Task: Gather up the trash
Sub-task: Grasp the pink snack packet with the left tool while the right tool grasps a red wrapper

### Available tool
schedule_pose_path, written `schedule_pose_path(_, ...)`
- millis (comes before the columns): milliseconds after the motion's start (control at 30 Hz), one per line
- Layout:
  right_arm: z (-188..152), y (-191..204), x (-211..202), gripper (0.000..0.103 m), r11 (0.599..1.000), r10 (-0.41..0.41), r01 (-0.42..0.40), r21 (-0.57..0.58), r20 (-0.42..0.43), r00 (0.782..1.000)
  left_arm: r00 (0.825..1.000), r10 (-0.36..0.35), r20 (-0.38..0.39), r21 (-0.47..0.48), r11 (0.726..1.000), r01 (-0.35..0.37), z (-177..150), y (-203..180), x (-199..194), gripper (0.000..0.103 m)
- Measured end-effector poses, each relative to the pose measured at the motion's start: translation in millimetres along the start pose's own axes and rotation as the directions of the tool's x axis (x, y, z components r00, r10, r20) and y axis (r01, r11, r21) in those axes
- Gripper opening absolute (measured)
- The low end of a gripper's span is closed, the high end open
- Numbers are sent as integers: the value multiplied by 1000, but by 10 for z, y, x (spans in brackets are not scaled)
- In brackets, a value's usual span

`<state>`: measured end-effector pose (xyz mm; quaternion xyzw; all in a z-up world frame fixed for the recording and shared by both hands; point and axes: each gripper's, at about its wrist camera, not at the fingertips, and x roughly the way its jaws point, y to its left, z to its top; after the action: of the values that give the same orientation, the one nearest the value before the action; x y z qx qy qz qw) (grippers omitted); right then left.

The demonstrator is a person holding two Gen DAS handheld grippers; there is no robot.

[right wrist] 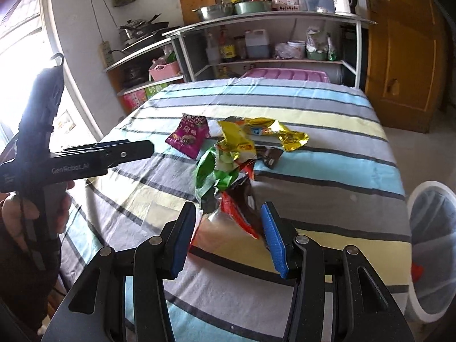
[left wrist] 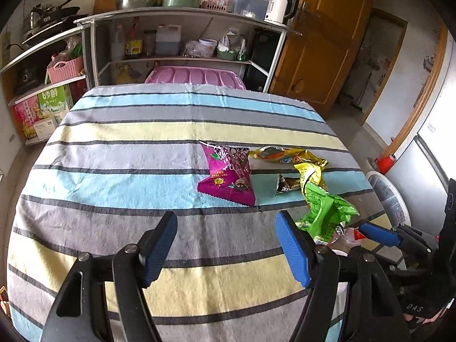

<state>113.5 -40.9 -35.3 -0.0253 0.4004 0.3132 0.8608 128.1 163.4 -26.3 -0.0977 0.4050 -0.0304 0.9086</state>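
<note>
Right gripper (right wrist: 228,236) has its blue fingers (right wrist: 182,239) set fairly wide around the near end of a red and clear wrapper (right wrist: 236,213), not pinching it yet as far as I can tell. So I'd call this the grab step: close up, lift, swing over to the white bin (right wrist: 427,228) just off the table's (right wrist: 327,148) right edge. Left gripper (left wrist: 226,245) hangs over bare striped cloth, fingers wide, holding nothing. Magenta bag (left wrist: 228,176) and gold wrapper (left wrist: 287,154) are waiting further back.

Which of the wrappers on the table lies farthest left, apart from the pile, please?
The magenta wrapper: it lies flat, alone at the left end, while the gold, yellow and green ones bunch together toward the right gripper.
</note>
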Motion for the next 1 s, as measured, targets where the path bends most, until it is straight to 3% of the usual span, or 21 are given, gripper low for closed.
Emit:
schedule_pose_path(233, 1, 1, 87, 34, 1000, 3, -3, 14, -15, 1000, 999, -18, -28, 5, 1000, 18, 72, 12, 152, 73)
schedule_pose_path(400, 20, -29, 55, 16, 1000, 3, -3, 25, 3, 1000, 999, -16, -40, -3, 1000, 16, 139, 50, 244, 73)
schedule_pose_path(500, 29, -38, 38, 11, 1000, -2, 2, 26, 14, 1000, 999, -17, -47, -9, 1000, 16, 208, 45, 317, 73)
schedule_pose_path(567, 29, -27, 25, 9, 1000, -6, 6, 24, 19, 1000, 999, -14, -52, -11, 1000, 13, 268, 42, 378, 73)
schedule_pose_path(700, 29, -21, 1, 7, 1000, -9, 9, 18, 28, 1000, 998, 60, -33, 39, 997, -59, 352, -31, 453, 73)
schedule_pose_path(900, 14, -73, -61, 6, 999, -8, 6, 38, 48, 999, 997, 54, -63, 12, 999, -53, 434, -22, 636, 72)
schedule_pose_path(1000, 22, -114, -97, 6, 999, -6, 3, 54, 59, 998, 995, 54, -79, 6, 999, -53, 411, -27, 691, 59)
